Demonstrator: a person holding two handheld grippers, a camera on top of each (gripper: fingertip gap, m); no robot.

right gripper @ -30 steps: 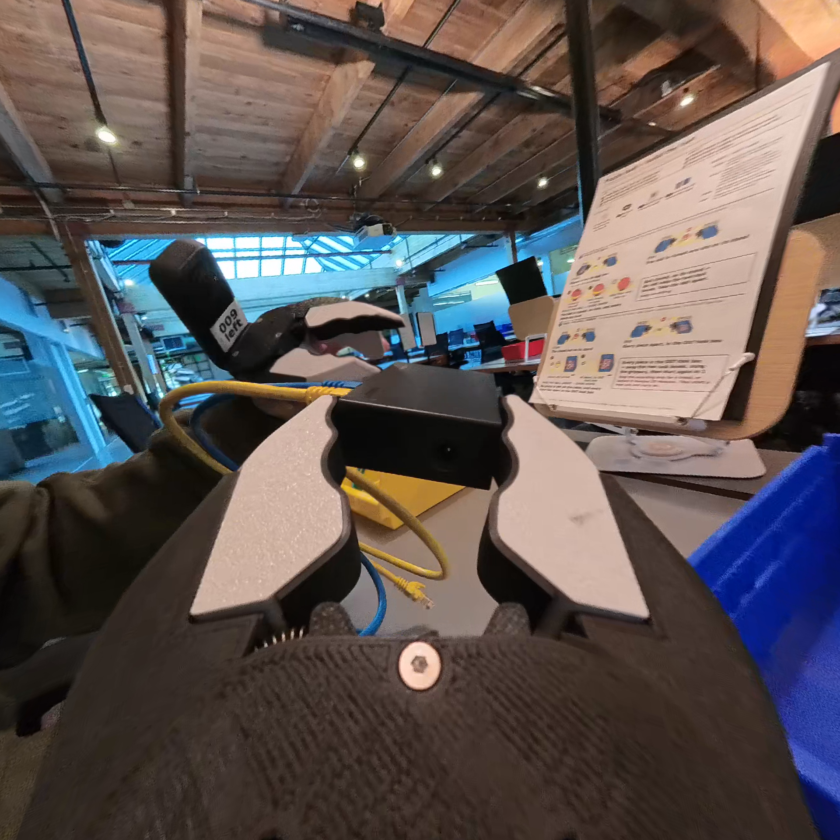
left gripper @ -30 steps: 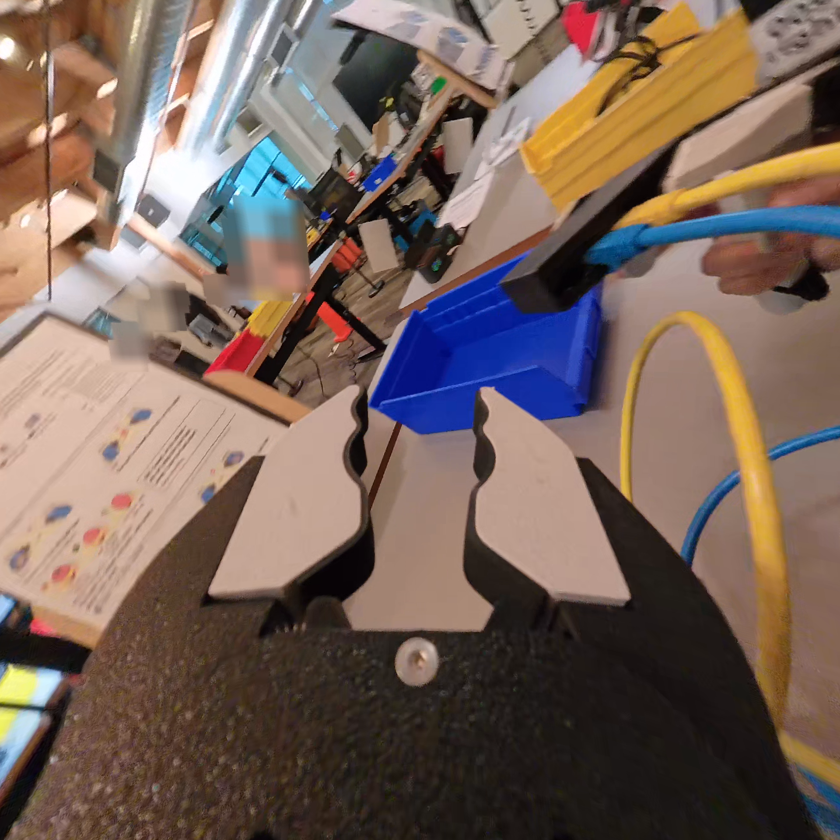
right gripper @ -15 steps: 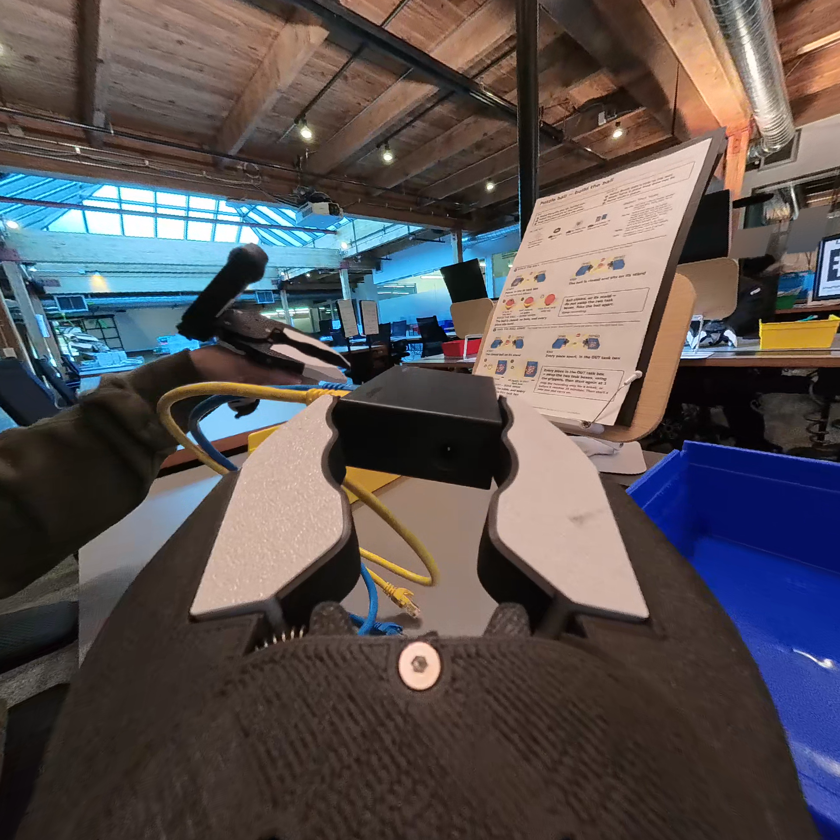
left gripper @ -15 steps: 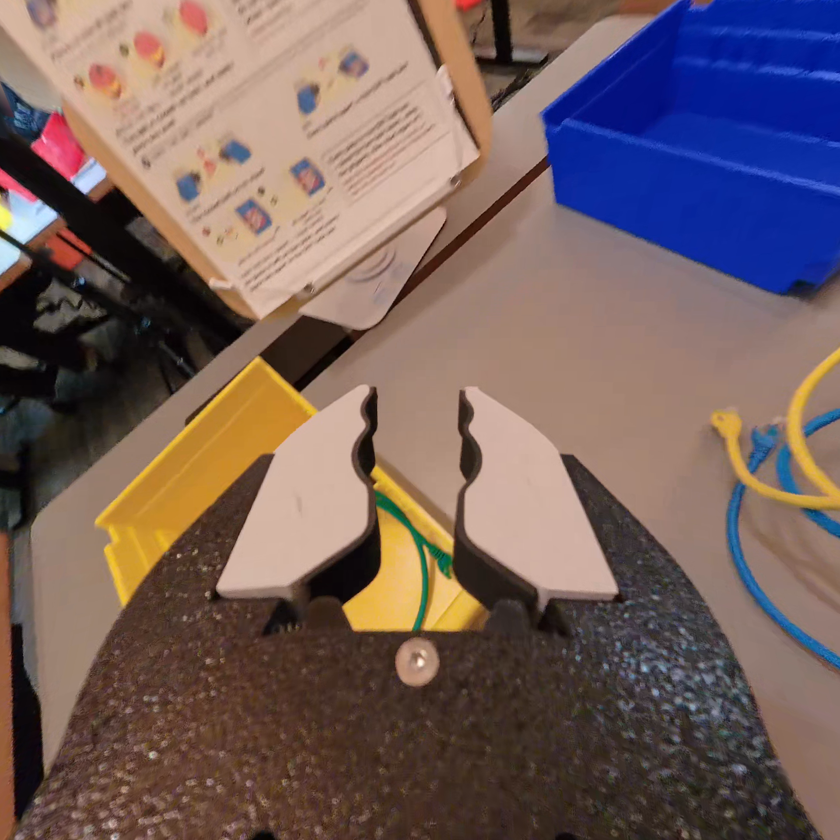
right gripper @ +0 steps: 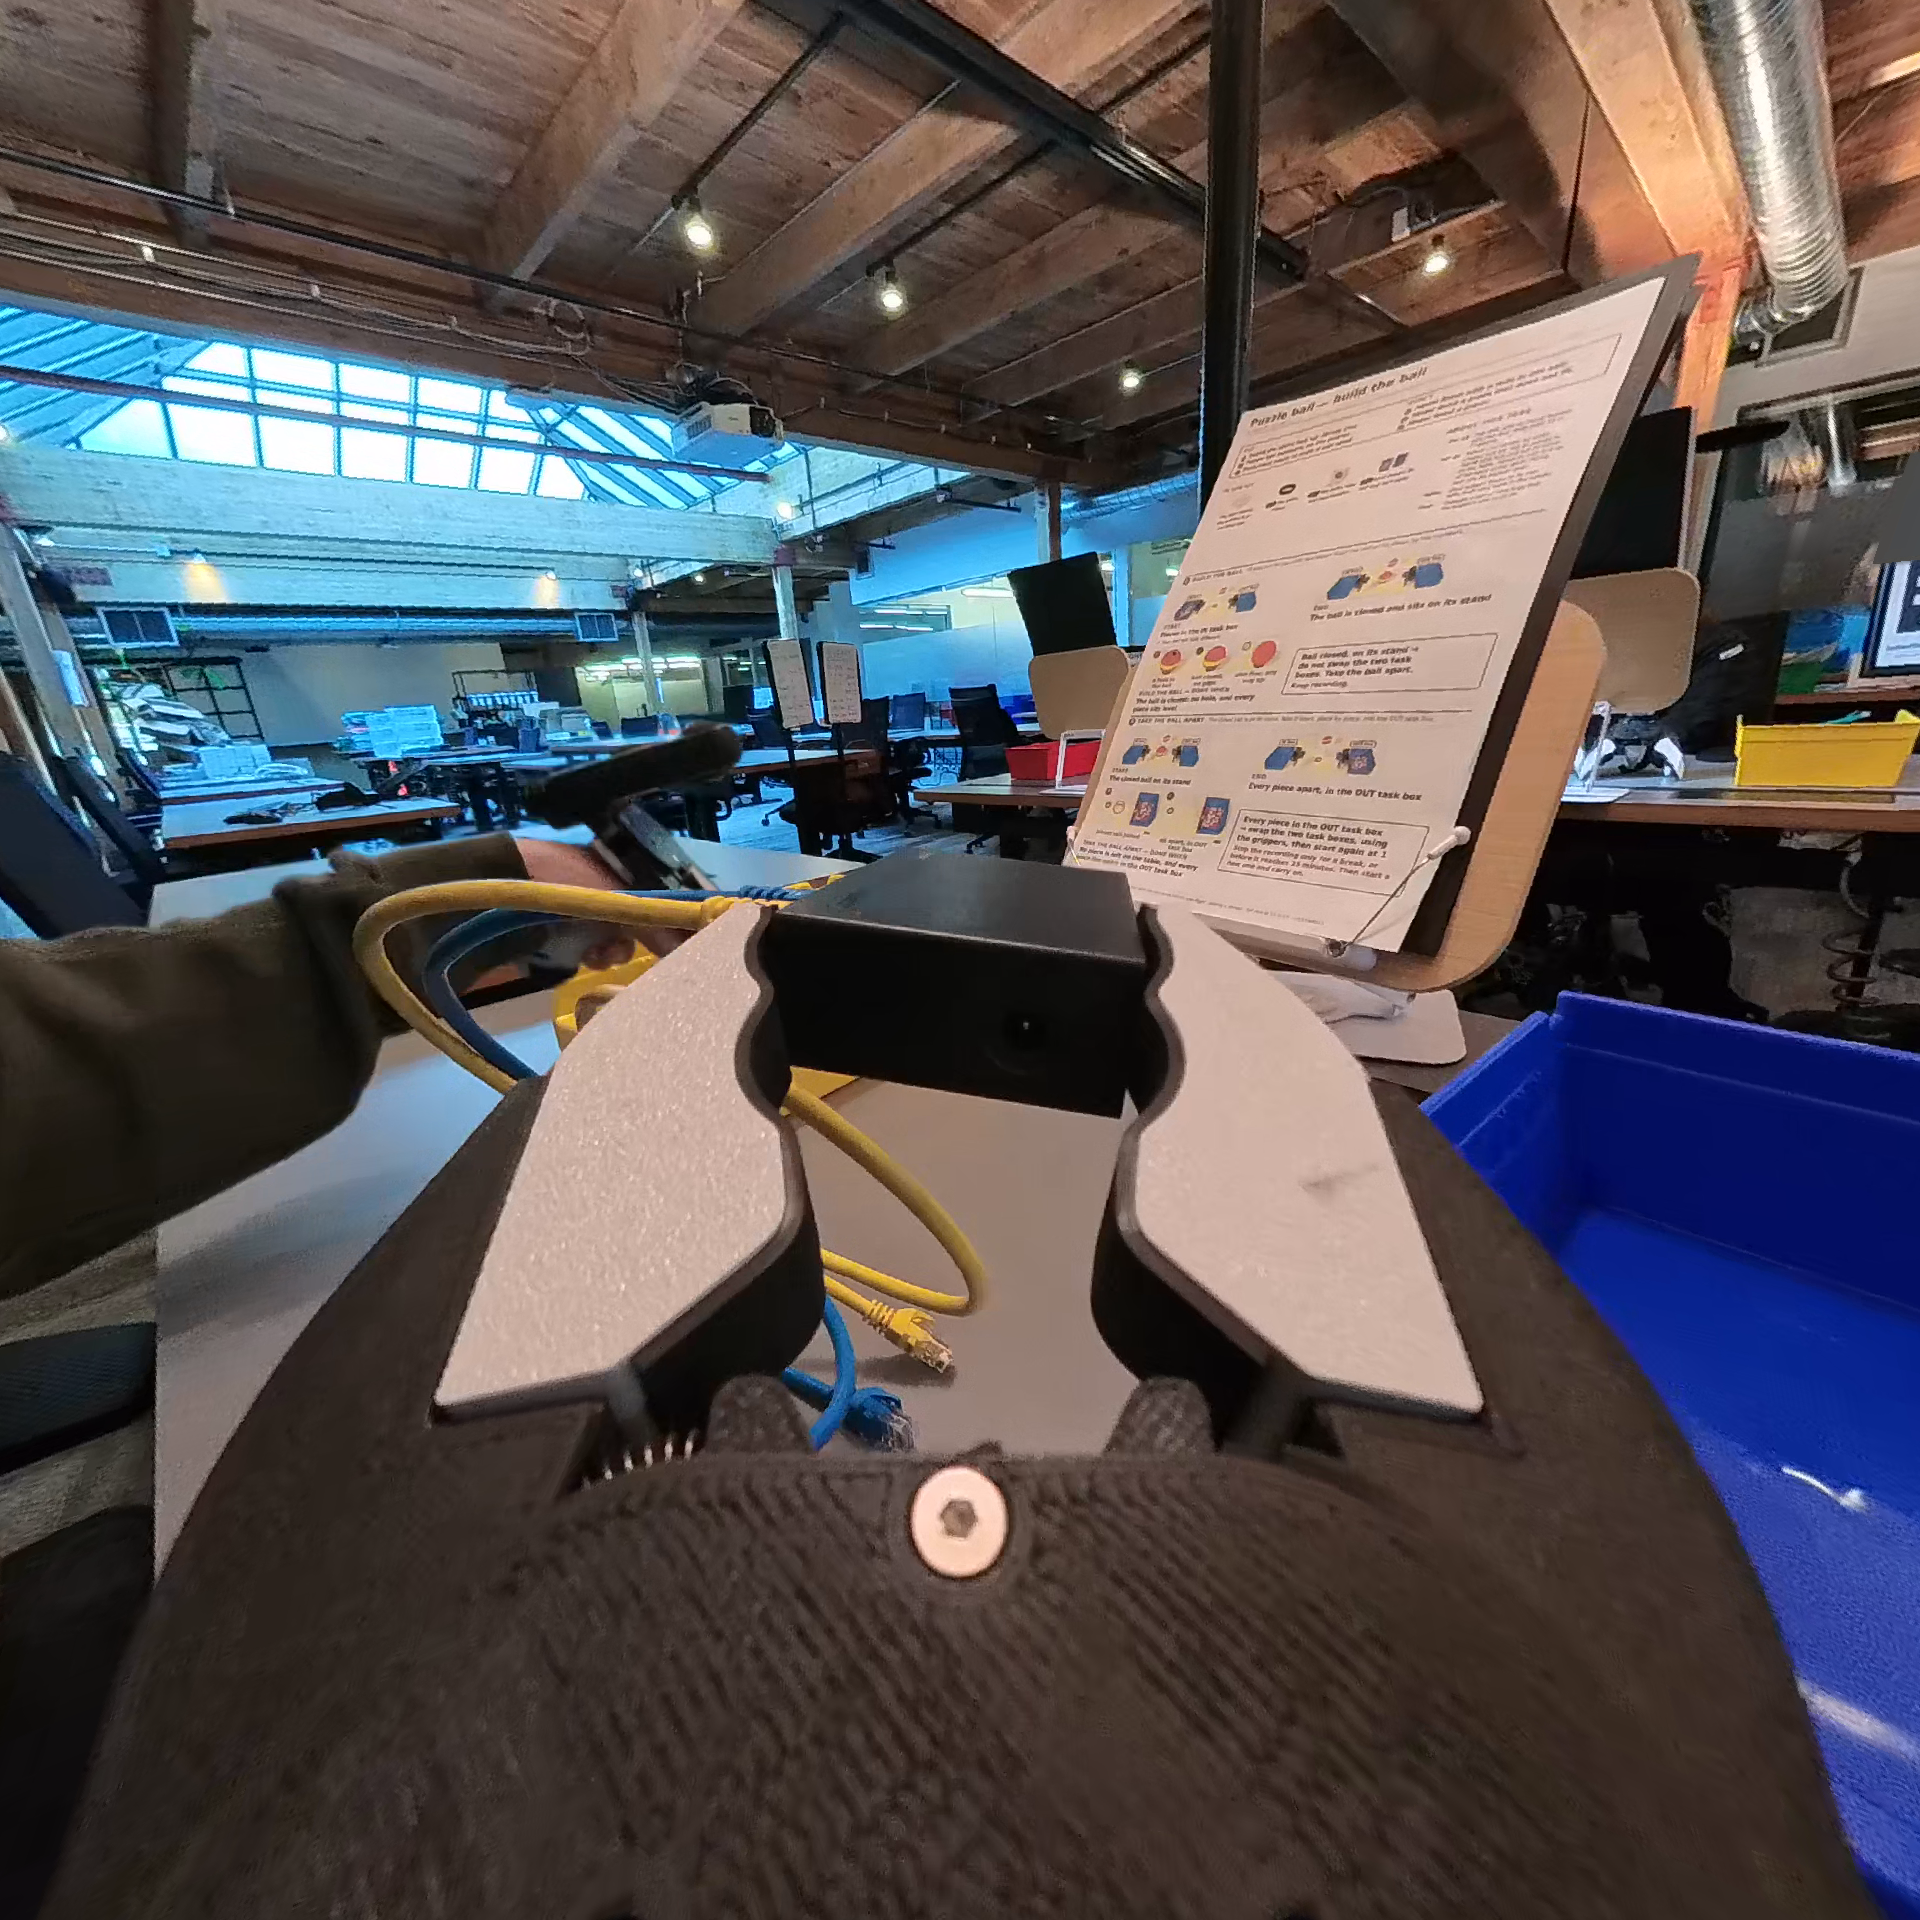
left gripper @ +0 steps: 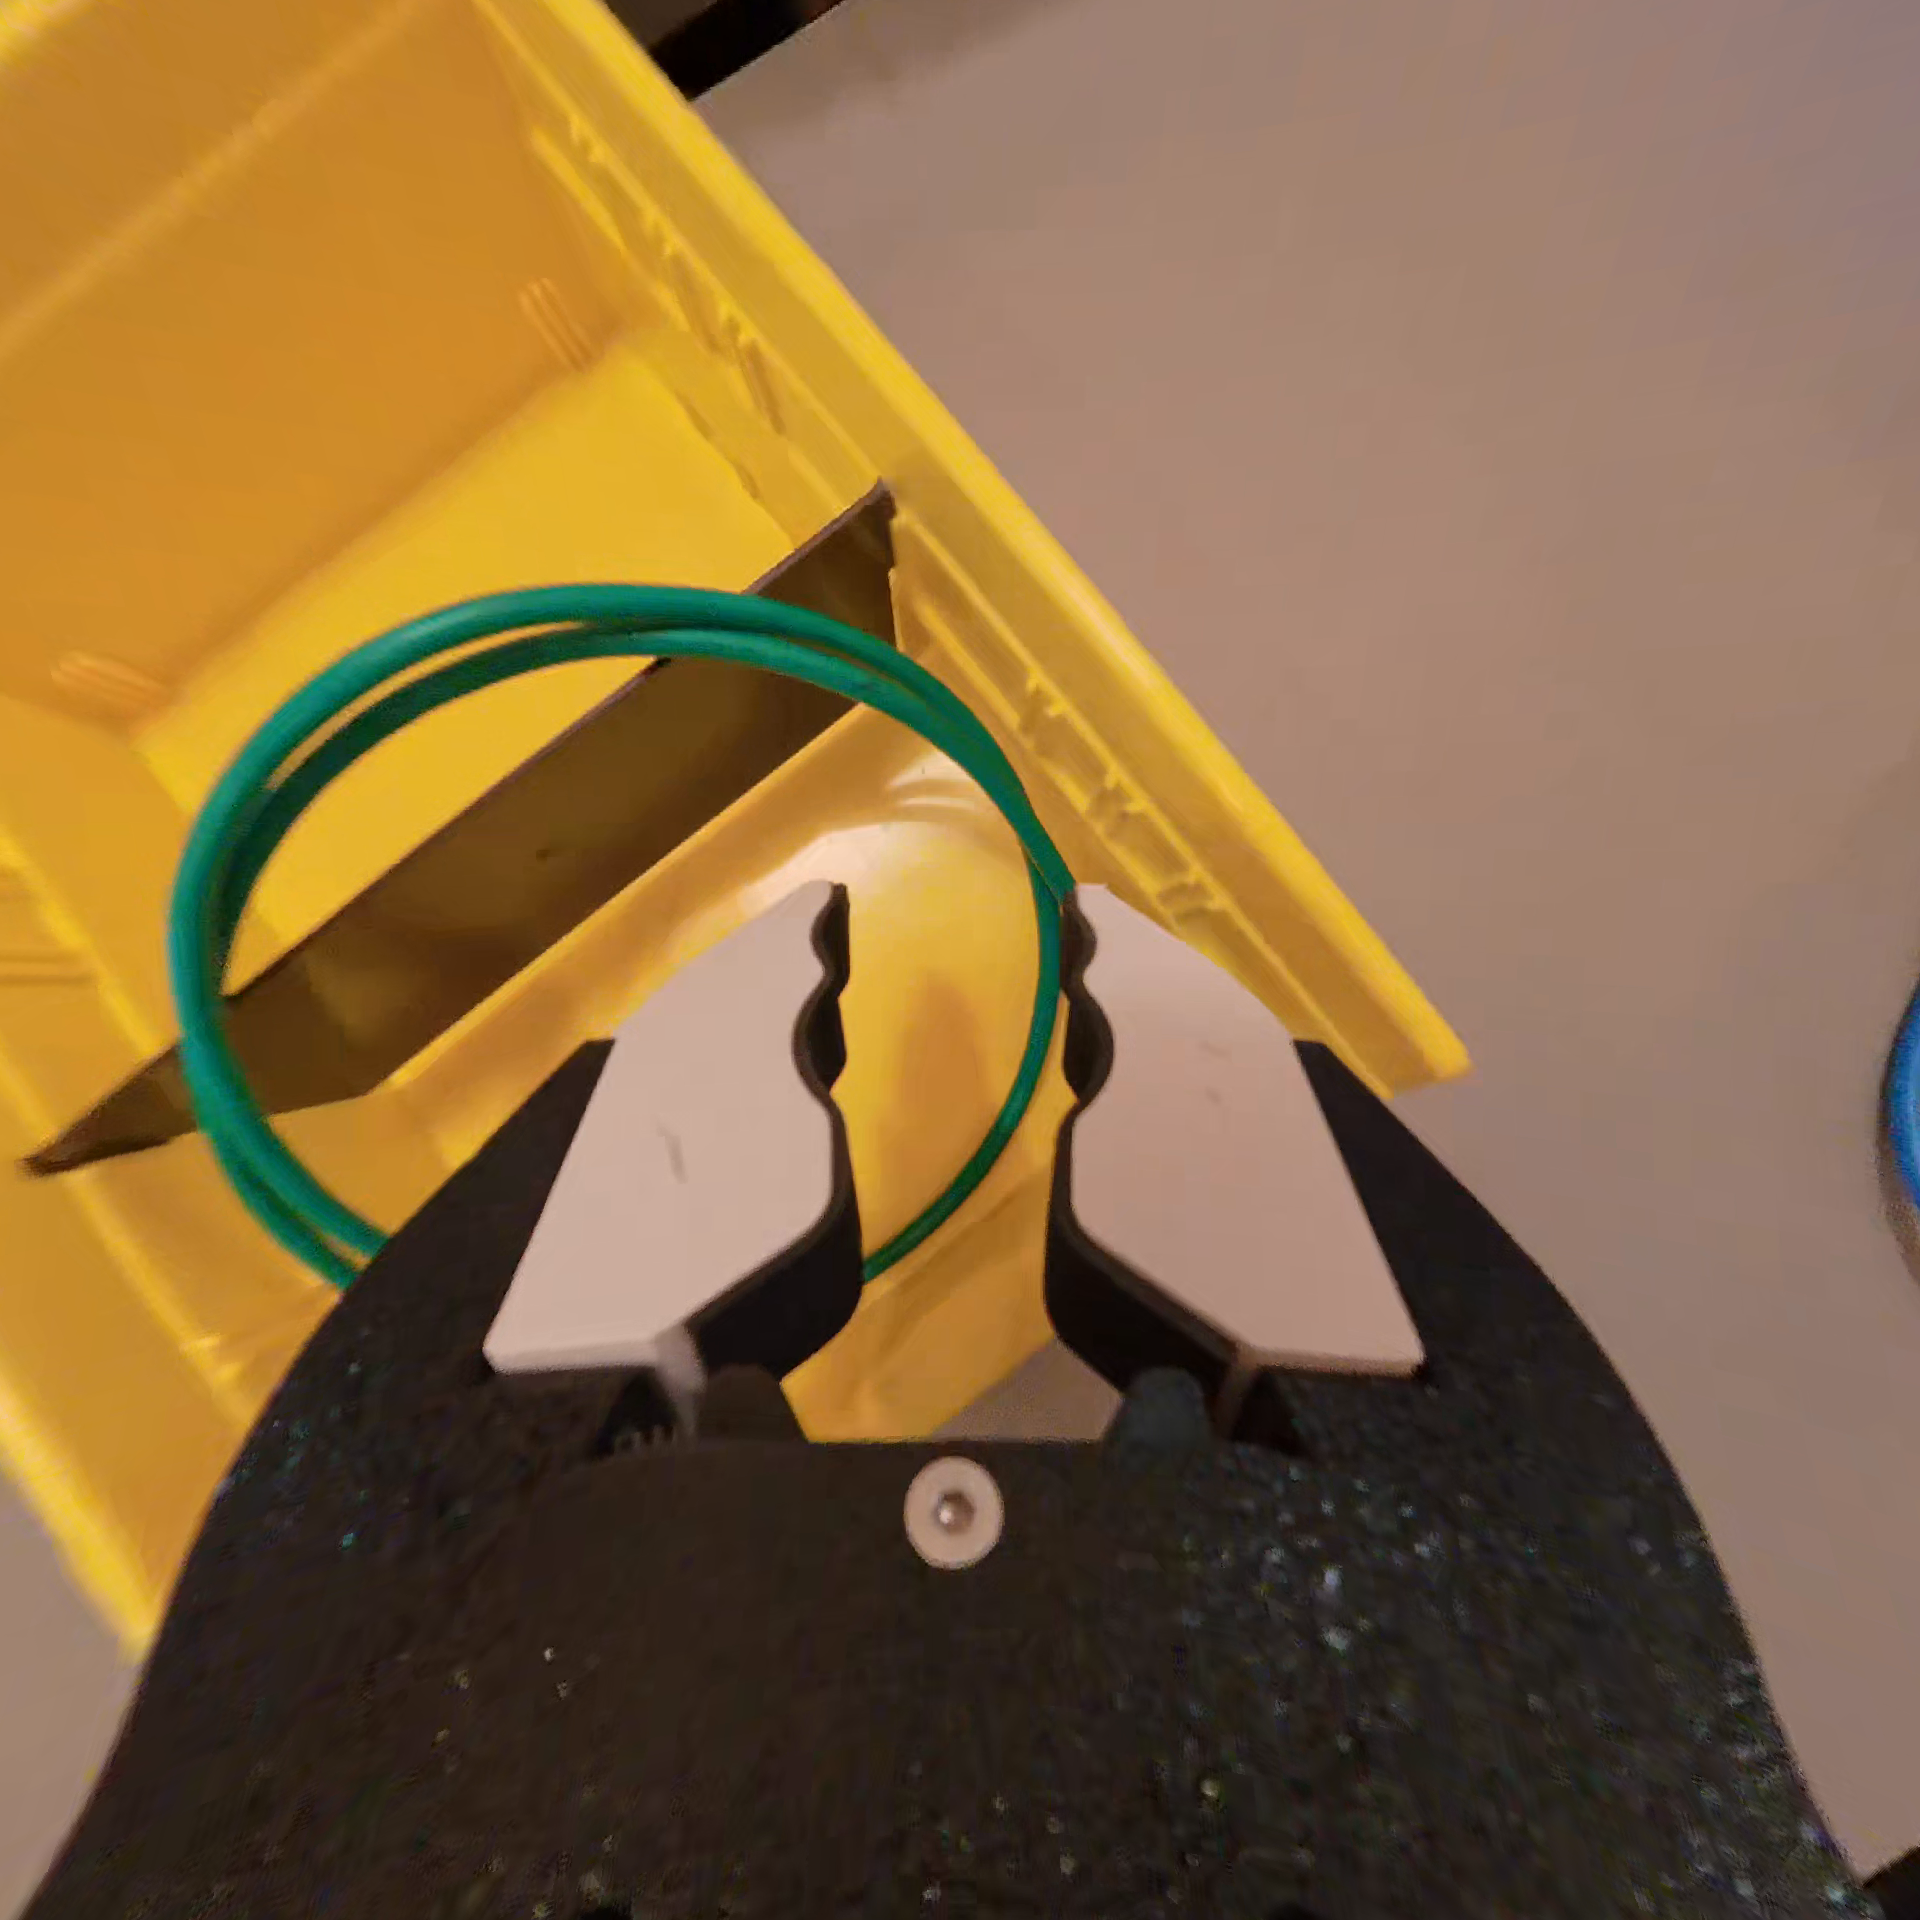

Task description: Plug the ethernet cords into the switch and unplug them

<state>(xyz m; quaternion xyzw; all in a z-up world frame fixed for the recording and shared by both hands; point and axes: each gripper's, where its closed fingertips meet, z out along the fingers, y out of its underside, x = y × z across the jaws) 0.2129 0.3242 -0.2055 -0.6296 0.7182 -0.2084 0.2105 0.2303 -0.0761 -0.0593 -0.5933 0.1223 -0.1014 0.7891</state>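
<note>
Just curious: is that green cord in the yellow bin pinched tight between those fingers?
No: the fingers stand apart, and the green cord loops loosely across the gap.

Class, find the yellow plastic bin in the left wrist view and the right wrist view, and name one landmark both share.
Left wrist view: yellow plastic bin fills the upper left, holding a green cord.
Right wrist view: only a sliver shows, left of centre.
Shared landmark: the grey tabletop.

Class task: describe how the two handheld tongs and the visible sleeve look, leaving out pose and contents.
Both tongs, left and right, have rough, speckled black bodies, pale grey finger plates with wavy black inner edges, and a silver hex screw at the centre. The sleeve is dark olive.
</note>
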